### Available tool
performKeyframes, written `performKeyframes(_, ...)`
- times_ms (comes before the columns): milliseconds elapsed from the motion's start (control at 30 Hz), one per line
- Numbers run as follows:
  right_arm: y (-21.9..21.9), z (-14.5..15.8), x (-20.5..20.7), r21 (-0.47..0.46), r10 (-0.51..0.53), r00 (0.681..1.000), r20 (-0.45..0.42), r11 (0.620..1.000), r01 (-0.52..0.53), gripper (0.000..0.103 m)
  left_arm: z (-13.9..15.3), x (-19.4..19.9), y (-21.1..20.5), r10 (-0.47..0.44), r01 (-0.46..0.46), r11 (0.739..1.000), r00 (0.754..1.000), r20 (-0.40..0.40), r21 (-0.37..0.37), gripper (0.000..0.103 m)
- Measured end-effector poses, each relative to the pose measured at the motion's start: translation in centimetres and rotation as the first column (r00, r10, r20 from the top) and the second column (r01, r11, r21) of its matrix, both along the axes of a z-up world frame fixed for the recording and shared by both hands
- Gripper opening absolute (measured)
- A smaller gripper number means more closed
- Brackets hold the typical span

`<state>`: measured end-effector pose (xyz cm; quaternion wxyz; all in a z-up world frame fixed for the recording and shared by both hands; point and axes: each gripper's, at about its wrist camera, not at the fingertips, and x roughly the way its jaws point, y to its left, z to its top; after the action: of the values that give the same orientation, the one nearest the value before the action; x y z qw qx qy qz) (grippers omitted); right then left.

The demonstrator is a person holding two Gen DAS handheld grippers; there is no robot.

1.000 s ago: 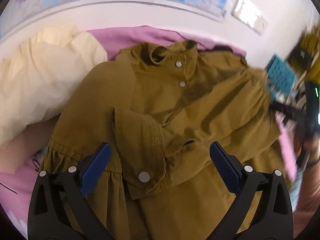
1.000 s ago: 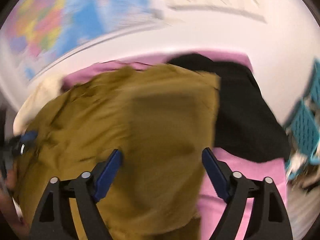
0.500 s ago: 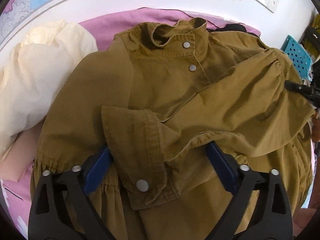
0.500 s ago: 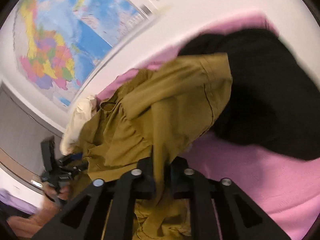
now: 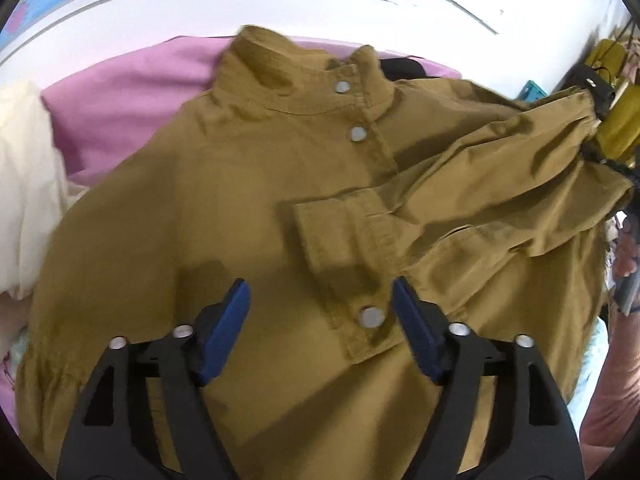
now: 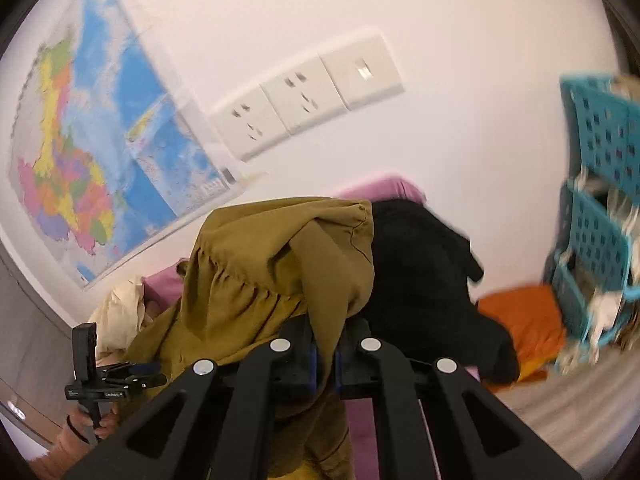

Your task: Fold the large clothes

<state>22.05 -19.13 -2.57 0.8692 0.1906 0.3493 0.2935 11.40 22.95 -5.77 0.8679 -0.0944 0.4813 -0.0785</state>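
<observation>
Mustard jacket [image 5: 248,200] snapped at collar, right tool [image 6: 325,358] clamping its hem, left tool [image 5: 320,320] closing, unclamped.

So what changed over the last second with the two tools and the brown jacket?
The right tool went from open over the jacket to shut on a fold of its fabric and lifted that side up off the pink sheet. The left tool slid across the jacket front to straddle the cuff, its jaws closing but not yet gripping. The black garment and cream bedding stayed put.

Two wrist fisheyes close above one shared olive jacket [image 5: 248,208]
</observation>
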Motion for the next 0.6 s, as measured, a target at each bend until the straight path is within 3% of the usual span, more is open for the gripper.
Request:
performKeyframes(67,0.2,-1.7,0.4,-0.102,0.002,0.999,-0.034,0.995,-0.006,0.01,0.0,-0.1,-0.2,-0.023,0.023,0.999,1.0,-0.005,-0.034,0.086)
performKeyframes(133,0.7,-3.1,0.3,-0.147,-0.008,0.998,-0.063,0.989,-0.001,0.016,-0.3,0.0,-0.2,-0.046,0.044,0.996,0.999,-0.025,-0.076,0.096)
performKeyframes(167,1.1,-3.4,0.2,-0.175,-0.001,0.998,-0.069,0.984,-0.011,0.038,-0.4,0.2,-0.1,-0.036,0.033,0.997,0.999,-0.033,-0.074,0.096)
performKeyframes(200,1.3,-3.7,0.1,-0.195,-0.002,0.997,-0.077,0.981,-0.013,0.068,-0.7,0.4,0.0,-0.014,0.012,0.998,0.999,-0.046,-0.055,0.096)
performKeyframes(233,1.7,-3.8,-0.4,-0.206,-0.011,0.998,-0.066,0.979,-0.003,0.072,-1.0,0.6,0.0,0.0,-0.002,0.999,0.998,-0.06,-0.038,0.096)
performKeyframes(367,2.5,-3.5,-1.7,-0.25,-0.015,1.0,-0.008,0.968,0.013,0.072,-2.4,2.0,-0.4,0.032,-0.032,0.999,0.995,-0.096,0.002,0.091)
performKeyframes(400,2.4,-3.5,-1.8,-0.238,-0.01,1.0,-0.006,0.971,0.008,0.072,-2.5,2.2,-0.5,0.031,-0.03,1.0,0.996,-0.089,0.009,0.078)
performKeyframes(433,2.3,-3.5,-1.9,-0.223,-0.015,1.0,0.004,0.975,0.015,0.072,-2.5,2.4,-0.6,0.027,-0.025,0.999,0.997,-0.075,0.021,0.056)
performKeyframes(500,1.9,-3.1,-2.2,-0.206,-0.017,1.0,0.018,0.978,0.02,0.072,-1.5,2.5,-0.6,0.004,-0.007,0.999,0.998,-0.063,-0.044,0.023)
performKeyframes(600,1.8,-2.3,-3.2,-0.186,0.0,0.998,0.065,0.982,0.012,0.072,1.9,1.1,0.8,0.067,-0.066,0.998,0.996,0.055,-0.019,0.021)
